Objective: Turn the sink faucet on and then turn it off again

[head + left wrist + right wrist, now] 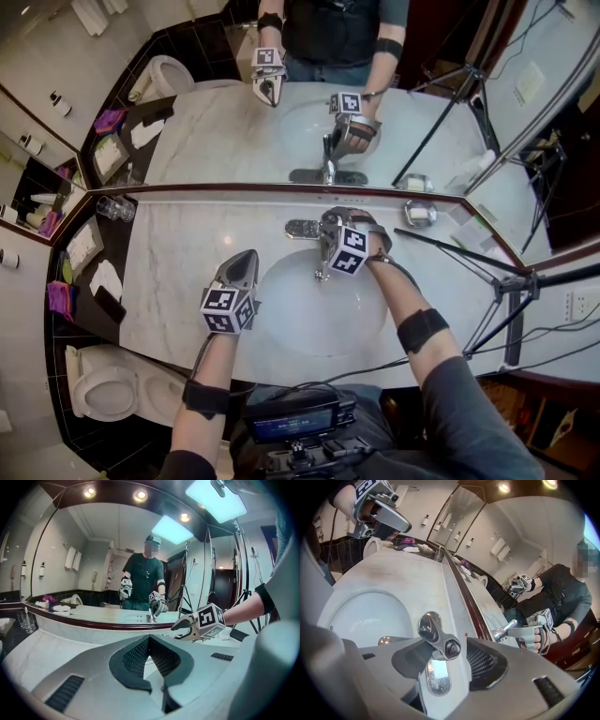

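The chrome faucet (303, 228) stands at the back of the white basin (309, 314), against the mirror. My right gripper (330, 223) is over it, shut on the faucet's lever handle (438, 637), which lies between the two pads. The spout (386, 640) reaches out over the bowl, and I see no stream of water. My left gripper (246, 260) hangs above the marble counter (173, 281) left of the basin, shut with nothing in it. The left gripper view shows its tips (149, 641) together, with the right gripper (185, 627) ahead.
A wall mirror (225, 131) rises right behind the faucet. Drinking glasses (114, 208) and toiletry trays sit on the dark shelf at left. A metal soap dish (419, 214) is at the back right. A tripod (497, 281) stands on the right, a toilet (103, 389) lower left.
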Action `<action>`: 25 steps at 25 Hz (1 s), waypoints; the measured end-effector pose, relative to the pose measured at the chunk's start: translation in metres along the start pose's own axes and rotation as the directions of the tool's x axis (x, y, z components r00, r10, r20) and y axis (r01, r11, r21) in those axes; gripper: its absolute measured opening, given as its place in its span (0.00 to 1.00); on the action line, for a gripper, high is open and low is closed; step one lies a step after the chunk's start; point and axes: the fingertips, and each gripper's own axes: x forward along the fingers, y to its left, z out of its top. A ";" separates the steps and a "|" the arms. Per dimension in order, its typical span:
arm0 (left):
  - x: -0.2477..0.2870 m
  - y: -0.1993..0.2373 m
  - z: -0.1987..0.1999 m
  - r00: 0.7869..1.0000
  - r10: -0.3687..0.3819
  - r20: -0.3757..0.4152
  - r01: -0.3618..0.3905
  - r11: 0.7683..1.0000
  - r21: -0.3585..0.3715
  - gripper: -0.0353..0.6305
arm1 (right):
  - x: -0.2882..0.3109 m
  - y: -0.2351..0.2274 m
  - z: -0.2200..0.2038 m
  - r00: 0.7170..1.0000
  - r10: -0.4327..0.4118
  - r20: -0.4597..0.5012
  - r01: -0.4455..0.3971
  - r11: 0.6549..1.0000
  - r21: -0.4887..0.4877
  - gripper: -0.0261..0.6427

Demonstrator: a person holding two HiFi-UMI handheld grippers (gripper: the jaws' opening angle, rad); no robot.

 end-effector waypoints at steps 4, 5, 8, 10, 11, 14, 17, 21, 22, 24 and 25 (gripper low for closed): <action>-0.001 -0.005 0.003 1.000 -0.010 0.004 0.010 1.000 0.004 0.05 | -0.014 0.008 -0.004 1.000 0.012 -0.004 -0.012 1.000 -0.002 0.43; -0.001 -0.007 0.004 1.000 -0.014 0.006 0.014 1.000 0.005 0.05 | -0.019 0.009 -0.005 1.000 0.012 0.001 -0.012 1.000 0.015 0.43; -0.001 -0.013 0.007 1.000 -0.026 0.010 0.026 1.000 0.012 0.05 | -0.039 0.009 -0.006 0.999 0.006 0.039 -0.010 0.995 0.103 0.37; -0.001 -0.018 0.009 0.999 -0.036 0.013 0.036 0.999 0.017 0.05 | -0.051 0.006 -0.010 0.997 -0.011 0.070 -0.003 0.982 0.189 0.33; 0.000 -0.021 0.010 0.999 -0.040 0.015 0.040 0.999 0.021 0.05 | -0.058 0.004 -0.013 0.996 -0.028 0.086 0.007 0.971 0.238 0.31; 0.000 -0.027 0.012 0.999 -0.051 0.018 0.050 0.998 0.028 0.05 | -0.081 -0.007 -0.022 0.986 -0.106 0.128 0.048 0.919 0.391 0.21; 0.000 -0.033 0.014 0.998 -0.061 0.023 0.060 0.998 0.034 0.05 | -0.104 -0.013 -0.031 0.973 -0.167 0.158 0.065 0.859 0.508 0.11; -0.003 -0.038 0.015 0.997 -0.069 0.029 0.068 0.997 0.037 0.05 | -0.138 -0.014 -0.041 0.959 -0.231 0.167 0.079 0.779 0.623 0.07; -0.003 -0.039 0.015 0.997 -0.071 0.031 0.070 0.997 0.037 0.05 | -0.145 -0.012 -0.045 0.954 -0.244 0.172 0.073 0.752 0.656 0.07; -0.005 -0.041 0.015 0.997 -0.075 0.033 0.074 0.997 0.038 0.05 | -0.154 -0.006 -0.055 0.945 -0.267 0.189 0.051 0.690 0.722 0.07; -0.006 -0.042 0.015 0.996 -0.077 0.034 0.076 0.996 0.037 0.05 | -0.159 -0.004 -0.060 0.939 -0.279 0.200 0.035 0.657 0.753 0.07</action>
